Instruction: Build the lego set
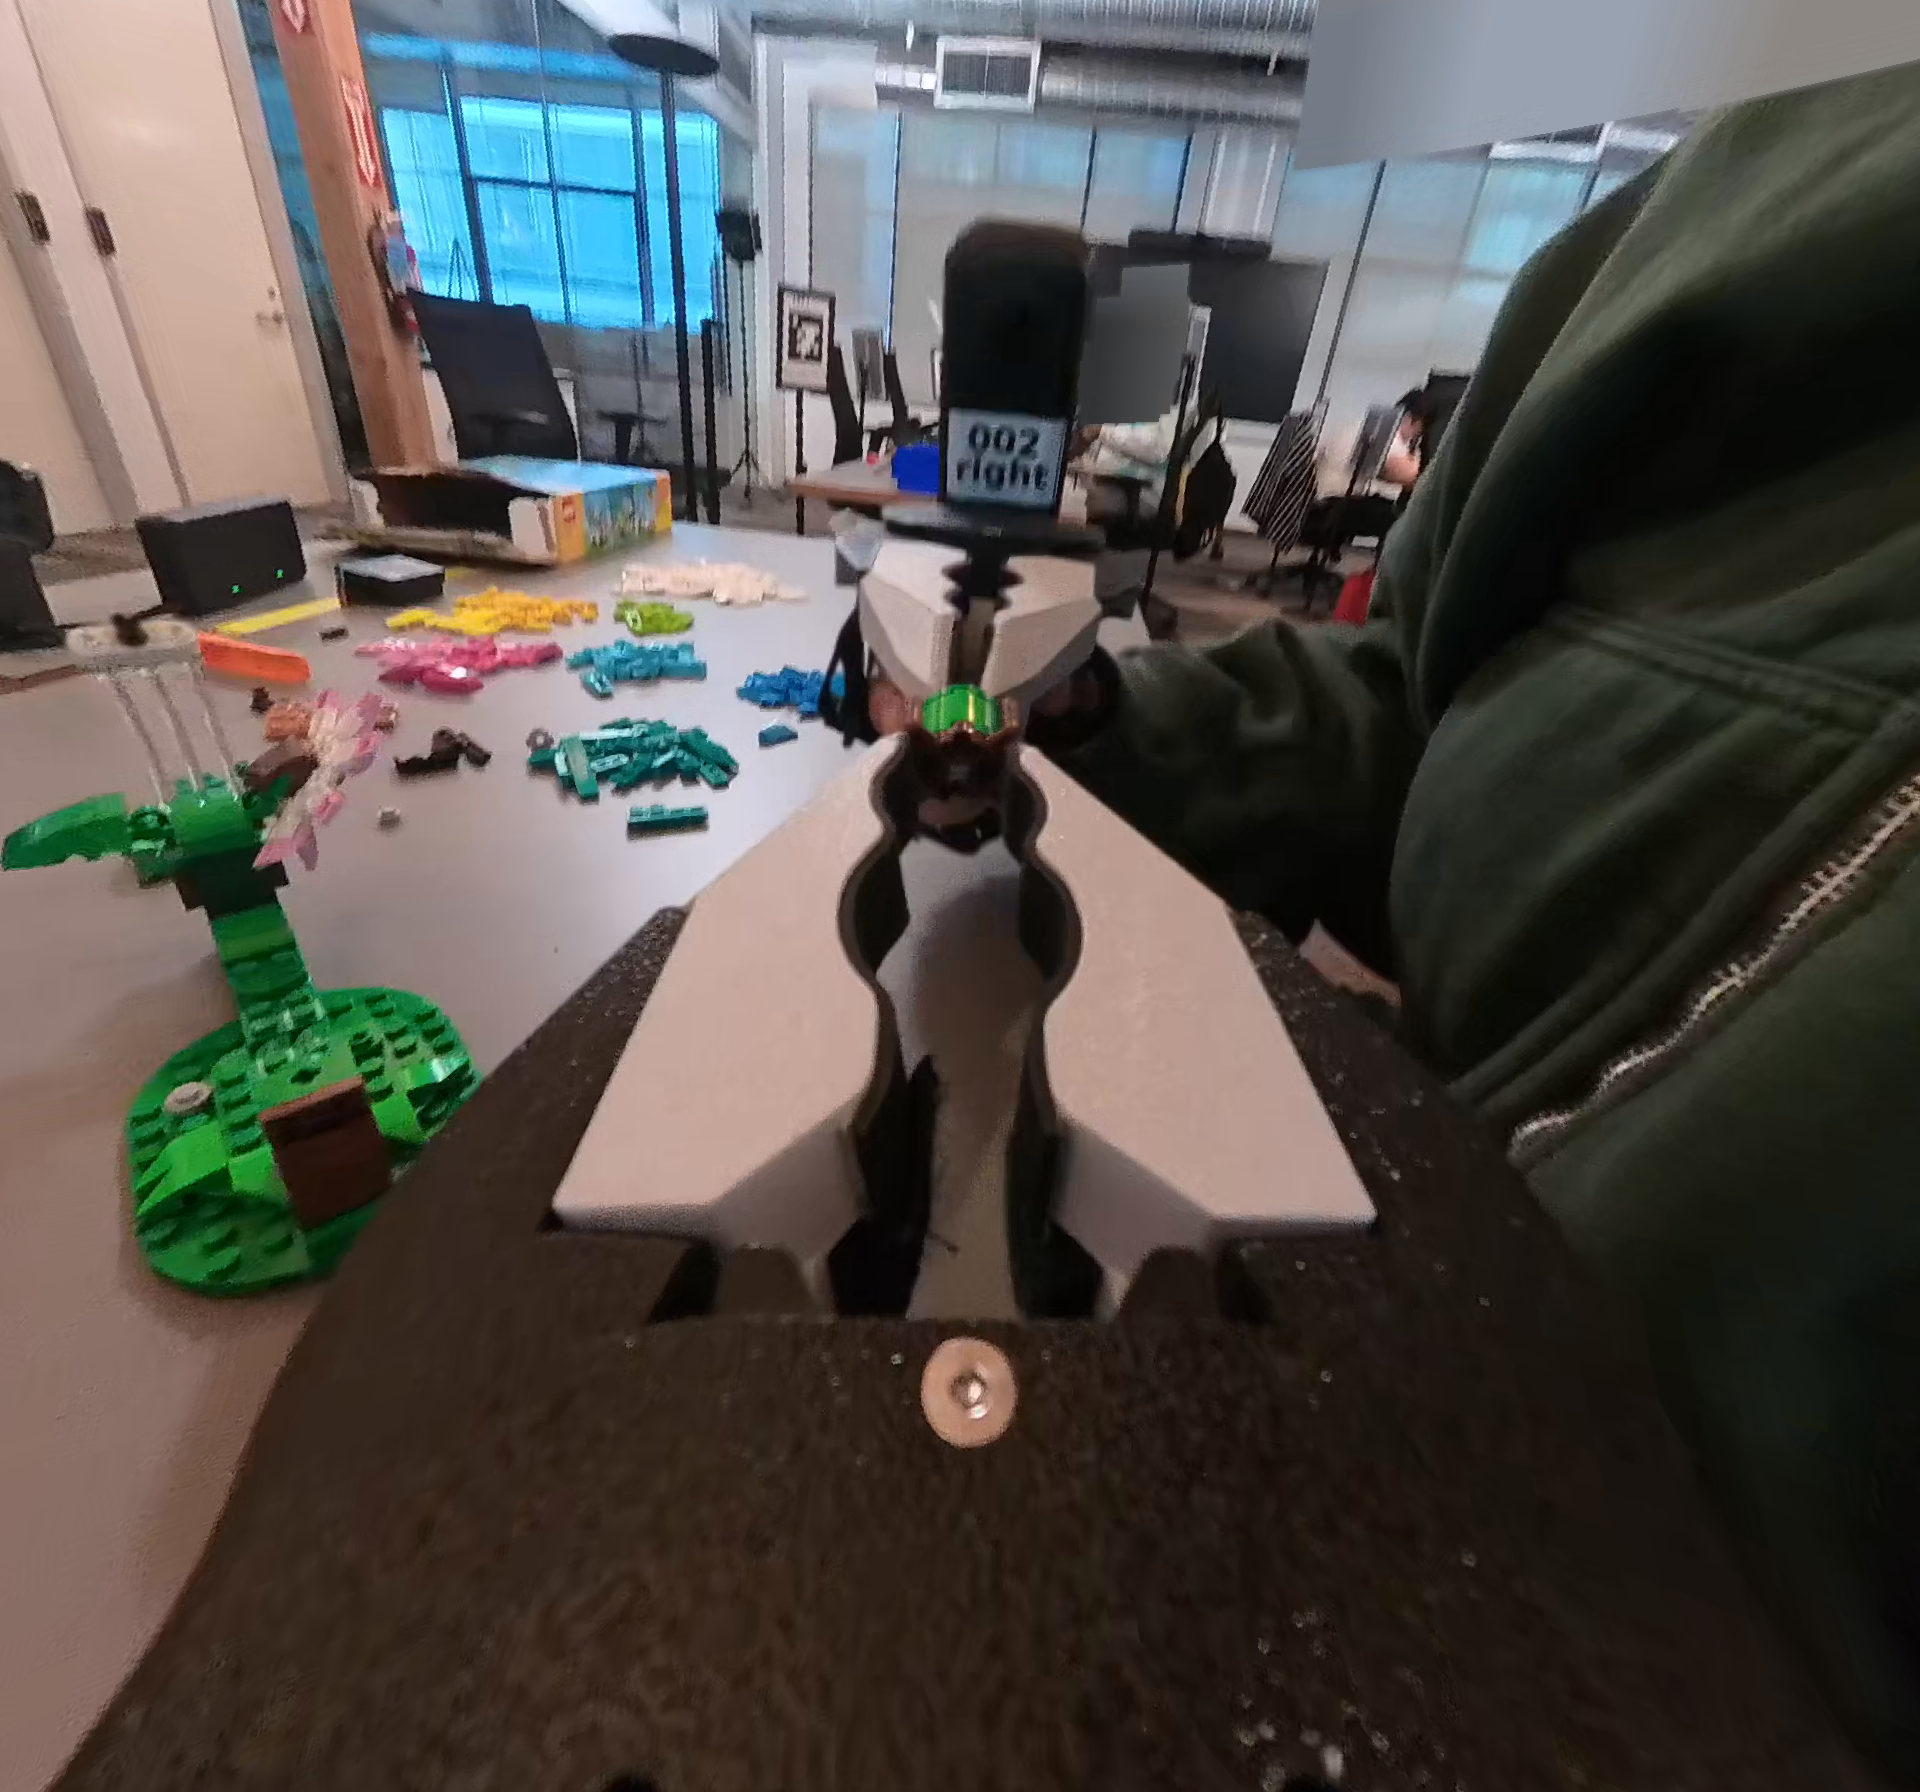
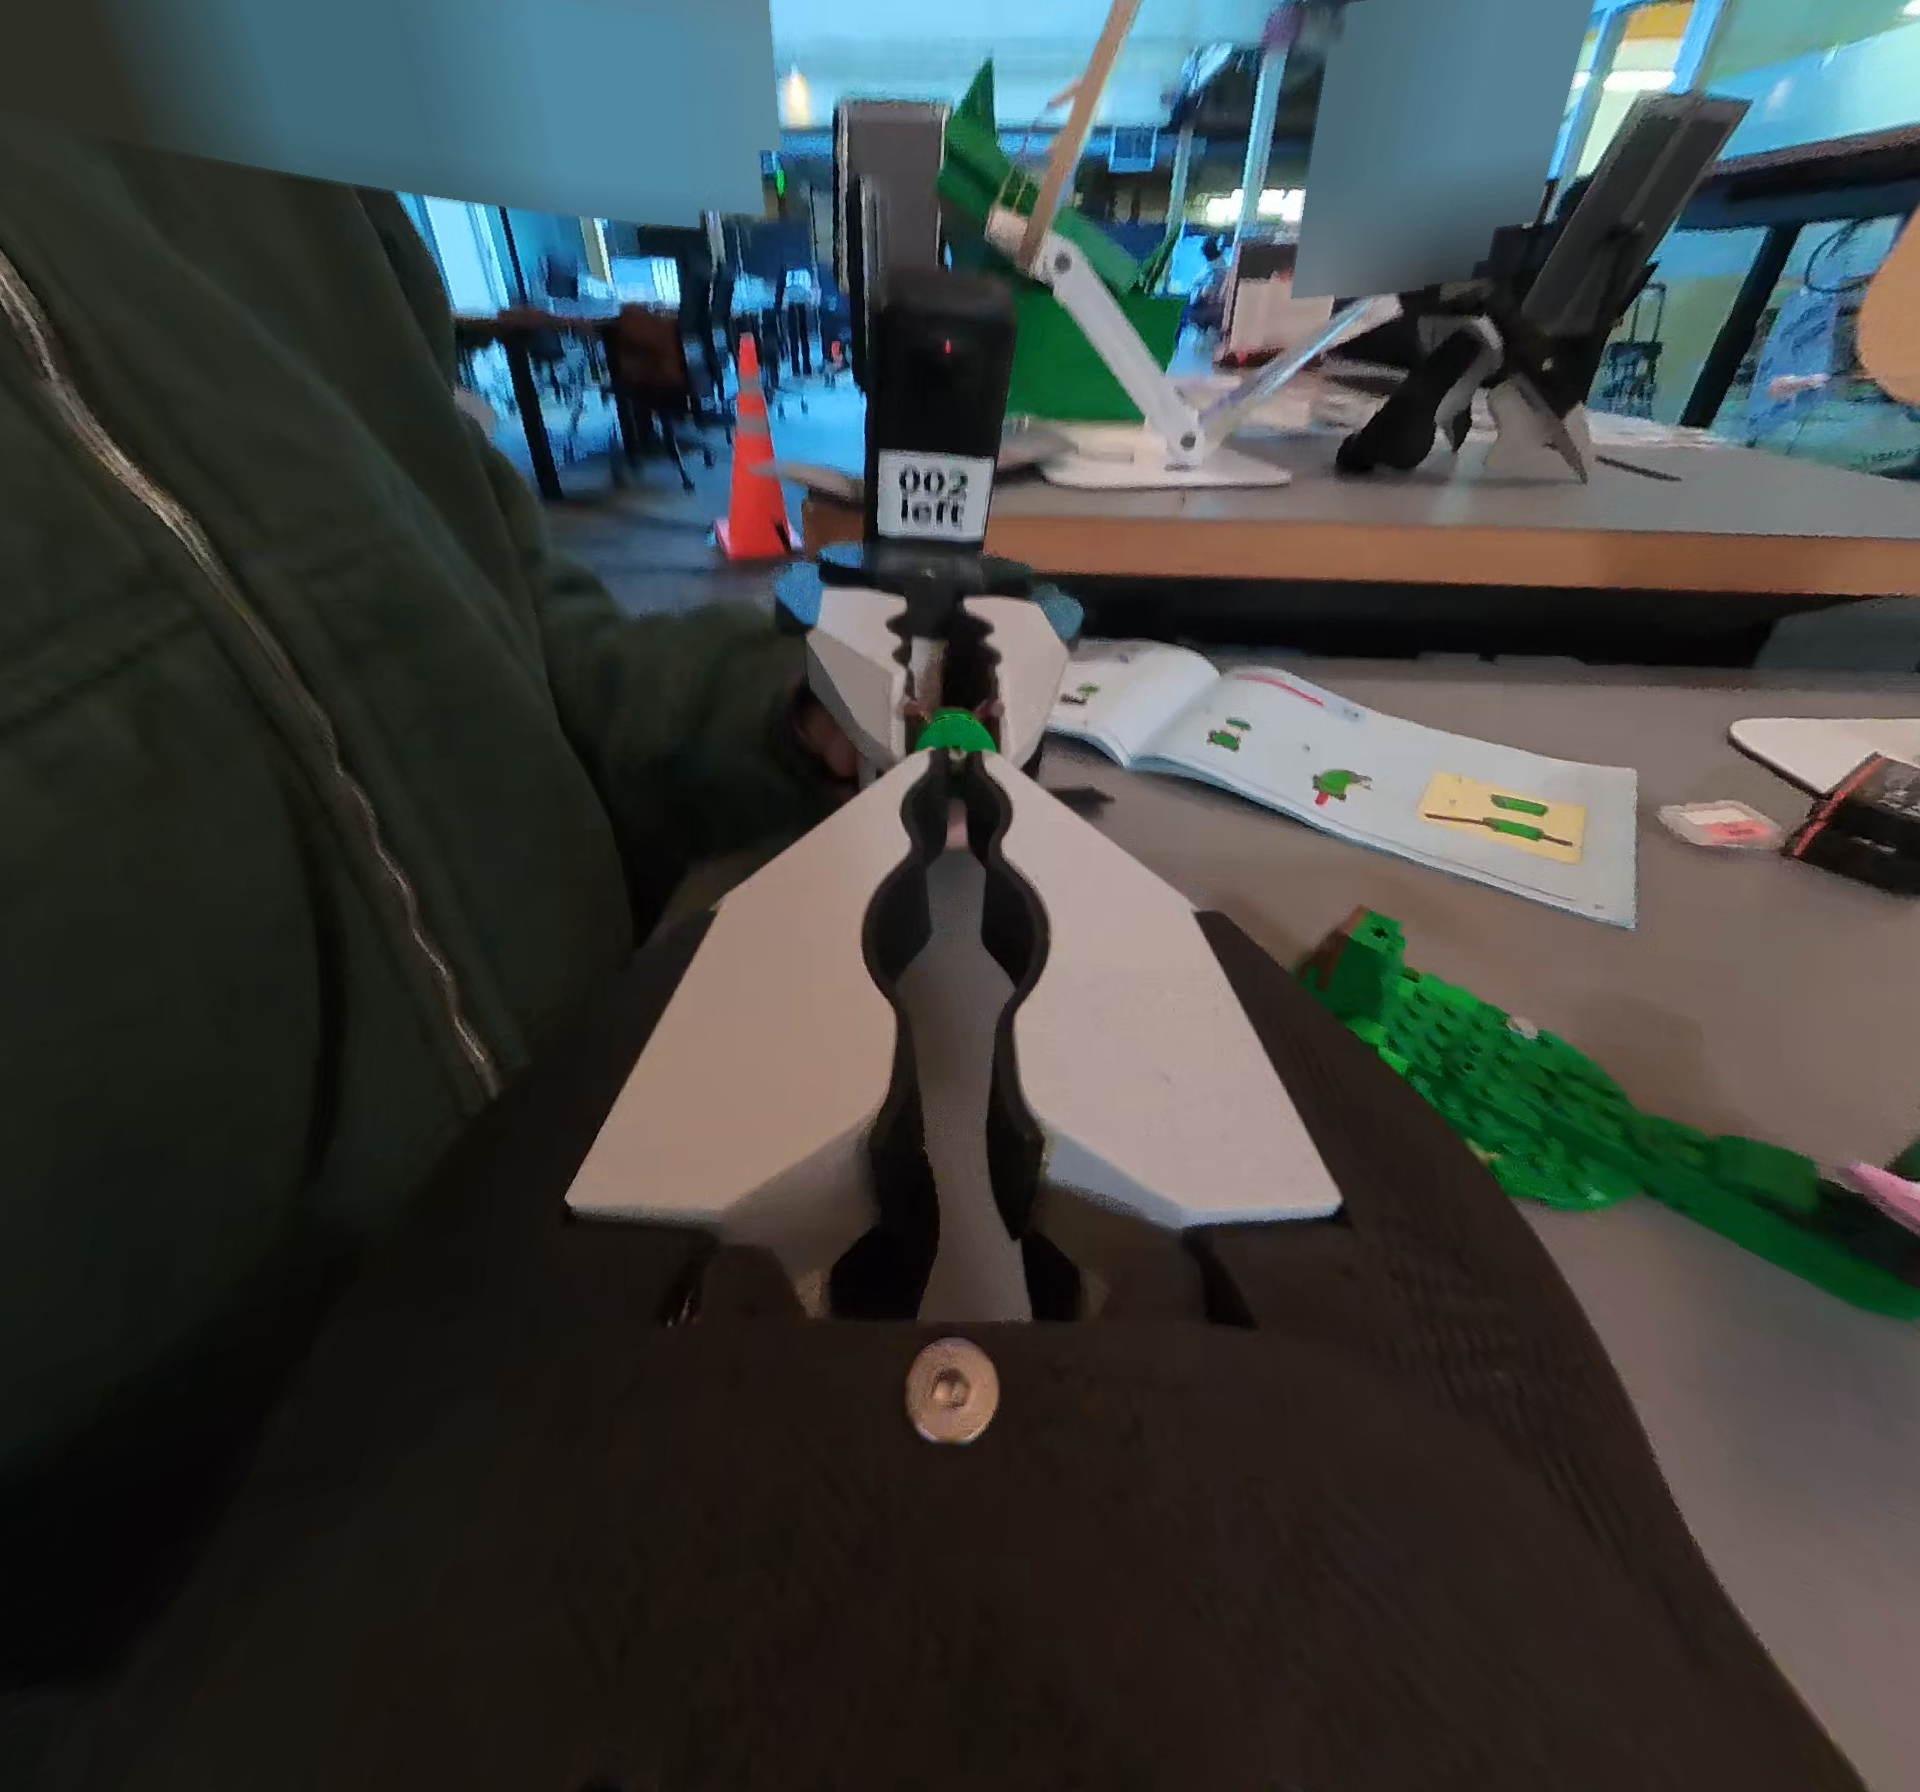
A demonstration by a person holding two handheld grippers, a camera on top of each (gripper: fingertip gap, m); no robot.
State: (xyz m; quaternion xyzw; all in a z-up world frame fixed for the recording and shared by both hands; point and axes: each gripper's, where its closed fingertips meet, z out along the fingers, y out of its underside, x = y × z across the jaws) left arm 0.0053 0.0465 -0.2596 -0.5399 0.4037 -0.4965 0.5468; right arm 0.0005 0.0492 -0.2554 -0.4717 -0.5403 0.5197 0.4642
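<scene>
Above the table [image 1: 499,921], left gripper [image 1: 958,786] is pinching a brown piece [image 1: 951,774] tip-to-tip against right gripper [image 2: 951,776], which is clamping a round green piece [image 2: 953,734].

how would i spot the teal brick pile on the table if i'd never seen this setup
Start at the grey table in the left wrist view, where loose plastic bricks lie sorted by colour. The dark teal brick pile is the heap nearest the camera, in front of the lighter turquoise pile; it is the darkest green-blue one.
</scene>
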